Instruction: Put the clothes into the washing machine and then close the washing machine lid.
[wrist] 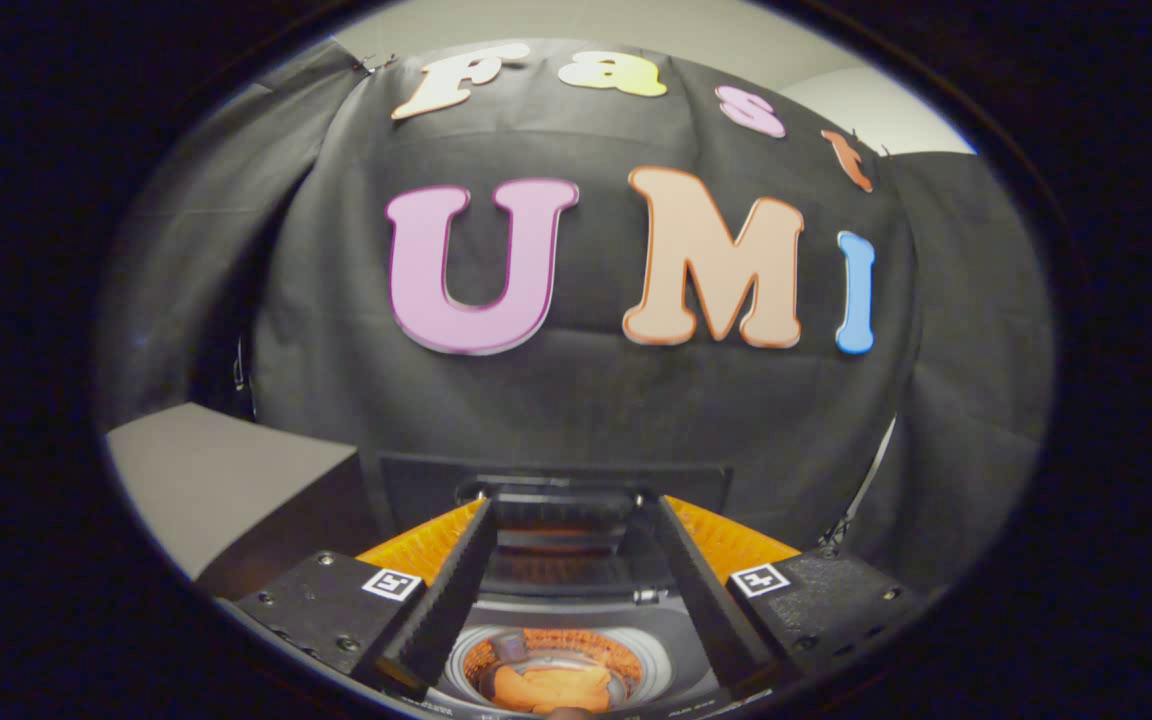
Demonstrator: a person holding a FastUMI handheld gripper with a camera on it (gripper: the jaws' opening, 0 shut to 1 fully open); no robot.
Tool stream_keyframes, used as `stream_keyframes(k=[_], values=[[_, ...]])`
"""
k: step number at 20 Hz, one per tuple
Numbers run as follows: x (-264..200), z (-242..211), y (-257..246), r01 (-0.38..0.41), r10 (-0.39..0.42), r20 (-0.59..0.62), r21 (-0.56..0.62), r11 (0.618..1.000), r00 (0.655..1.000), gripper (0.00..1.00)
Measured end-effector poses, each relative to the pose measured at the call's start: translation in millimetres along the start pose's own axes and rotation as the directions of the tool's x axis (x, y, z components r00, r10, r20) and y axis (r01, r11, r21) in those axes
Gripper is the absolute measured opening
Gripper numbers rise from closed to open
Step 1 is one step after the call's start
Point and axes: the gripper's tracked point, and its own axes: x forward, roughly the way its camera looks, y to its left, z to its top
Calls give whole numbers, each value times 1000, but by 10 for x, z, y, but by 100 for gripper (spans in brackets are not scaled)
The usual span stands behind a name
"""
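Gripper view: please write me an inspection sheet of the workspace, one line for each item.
Surface: grey table top beside the machine, beyond the fingers.
Job's things: washing machine with lid raised; orange clothes lying inside the drum.
Clutter: nothing seen.
Grippers: claw open, fingers spread over the drum opening, holding nothing.
Cables: nothing seen for certain.
Surroundings: black cloth wall behind the machine; pale wall above it.

The gripper (pixel 568 520) is held open above the washing machine (pixel 676 640), where orange clothes (pixel 548 688) are seen in the drum, lid (pixel 561 525) raised.
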Motion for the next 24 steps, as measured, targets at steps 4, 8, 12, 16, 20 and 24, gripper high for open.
stream_keyframes(k=[4,8,12,16,20,24], values=[[263,605,25,-39,34,90,50,998,995,96],[583,1069,-168,-6,-10,160,100,995,987,96],[1050,1356,-88,-44,32,182,60,997,983,96],[1464,1353,-37,-88,80,145,48,995,986,97],[1611,1130,-316,1,-15,118,116,993,993,97],[1747,695,-438,24,-30,39,148,989,999,97]])
